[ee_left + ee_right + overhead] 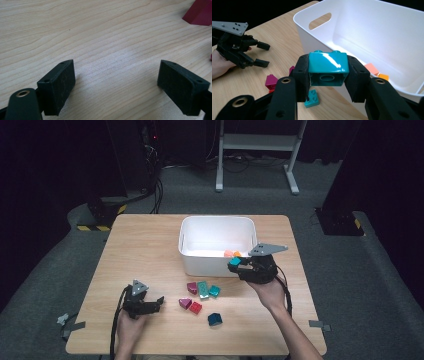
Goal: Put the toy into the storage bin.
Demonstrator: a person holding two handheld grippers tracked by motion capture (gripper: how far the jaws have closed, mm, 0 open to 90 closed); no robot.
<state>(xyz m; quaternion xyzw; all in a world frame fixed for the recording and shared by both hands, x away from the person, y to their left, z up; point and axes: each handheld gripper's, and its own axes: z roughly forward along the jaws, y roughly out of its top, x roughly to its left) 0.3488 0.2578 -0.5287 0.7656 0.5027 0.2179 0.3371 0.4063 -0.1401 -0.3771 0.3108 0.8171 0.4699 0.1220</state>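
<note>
The desk [150,245] carries a white bin [216,226], which lies just ahead of and below the right hand-held gripper [239,264], its long axis running across that gripper's line of reach. That gripper is clamped on a teal brick [328,68], raised beside the bin's near wall. The left hand-held gripper [159,301], farther from the bin, rests wide apart and holds nothing.

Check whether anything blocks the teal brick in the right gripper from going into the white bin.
Nothing visible does. The right gripper holds the teal brick beside the white bin, whose near wall it must clear.
</note>
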